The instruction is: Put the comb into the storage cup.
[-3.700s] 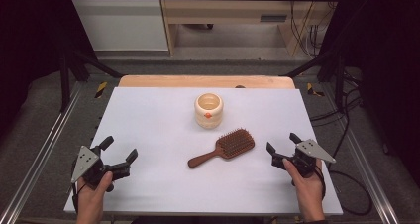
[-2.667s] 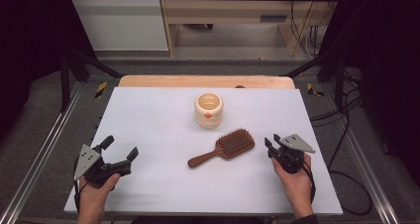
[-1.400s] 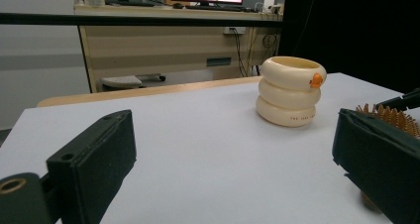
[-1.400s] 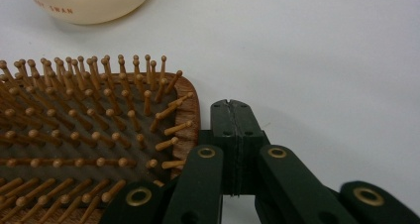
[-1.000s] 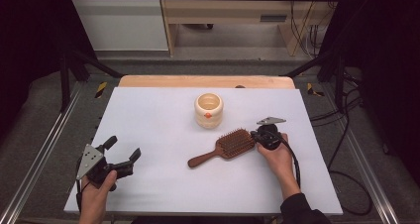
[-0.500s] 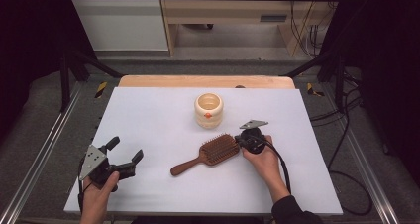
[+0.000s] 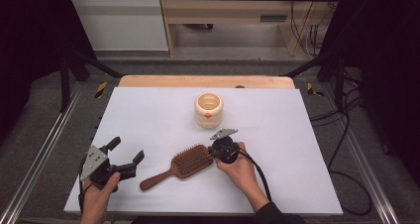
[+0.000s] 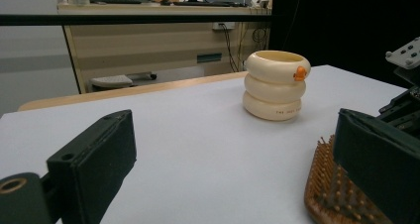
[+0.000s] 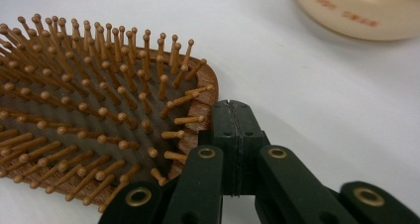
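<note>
Wooden hairbrush [image 7: 184, 163] lies on the white tabletop [image 7: 297, 135] in the high view, handle slanting toward the left gripper [image 7: 128, 163], whose jaws are spread. In the right gripper view, the right gripper [image 9: 232, 116], jaws pressed together, butts the brush head's edge.

My white table [image 7: 148, 115] has a wooden edge [image 7: 205, 81] at twelve o'clock. Beyond it stands a pale wooden desk [image 7: 233, 13], a white wall panel [image 7: 116, 23] at eleven. Grey floor [image 7: 44, 110], dark surroundings.
</note>
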Tool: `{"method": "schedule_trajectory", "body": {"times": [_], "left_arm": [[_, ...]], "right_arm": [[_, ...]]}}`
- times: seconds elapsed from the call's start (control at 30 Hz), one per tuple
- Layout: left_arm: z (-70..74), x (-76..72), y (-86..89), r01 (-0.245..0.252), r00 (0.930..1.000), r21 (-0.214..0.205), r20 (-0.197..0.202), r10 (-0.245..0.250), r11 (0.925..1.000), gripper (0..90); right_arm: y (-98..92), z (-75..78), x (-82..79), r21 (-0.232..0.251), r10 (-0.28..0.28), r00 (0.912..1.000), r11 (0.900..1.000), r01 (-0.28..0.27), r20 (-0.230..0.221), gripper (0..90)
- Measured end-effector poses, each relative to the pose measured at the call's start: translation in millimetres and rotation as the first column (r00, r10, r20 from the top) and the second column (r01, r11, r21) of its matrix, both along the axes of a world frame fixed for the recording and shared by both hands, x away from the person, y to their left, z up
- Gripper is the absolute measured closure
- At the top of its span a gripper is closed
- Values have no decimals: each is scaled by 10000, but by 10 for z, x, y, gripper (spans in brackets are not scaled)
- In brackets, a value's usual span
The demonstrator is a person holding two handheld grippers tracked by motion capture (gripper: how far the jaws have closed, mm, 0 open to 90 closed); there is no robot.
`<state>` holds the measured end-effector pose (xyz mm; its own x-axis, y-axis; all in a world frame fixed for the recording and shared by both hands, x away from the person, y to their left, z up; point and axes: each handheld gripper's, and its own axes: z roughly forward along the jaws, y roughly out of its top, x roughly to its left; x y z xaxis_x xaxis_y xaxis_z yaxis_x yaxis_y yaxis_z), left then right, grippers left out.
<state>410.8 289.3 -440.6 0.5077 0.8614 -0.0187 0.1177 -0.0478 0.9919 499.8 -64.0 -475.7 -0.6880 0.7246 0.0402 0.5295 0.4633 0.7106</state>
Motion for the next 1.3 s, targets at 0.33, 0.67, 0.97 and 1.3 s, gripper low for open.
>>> {"method": "schedule_trajectory", "body": {"times": [0.33, 0.67, 0.97, 1.3], "left_arm": [[-1, 1, 1, 36, 10000, 41, -9, -36, 10000, 35], [0, -3, -3, 77, 10000, 176, -58, -76, 9998, 36], [7, -27, 23, -147, 9995, 323, -279, 156, 9994, 35], [28, -35, 38, -113, 9990, 378, -435, 130, 9992, 35]], "right_arm": [[124, -4, -53, 172, 221, 9997, 9996, -223, 78, 900], [-72, 83, -99, 567, -72, 9993, 9984, 52, 354, 897], [-654, 247, -271, 1239, -1004, 9912, 9883, 893, 868, 814], [-1415, 310, -447, 2475, -2836, 9493, 9375, 2447, 1354, 365]]}}
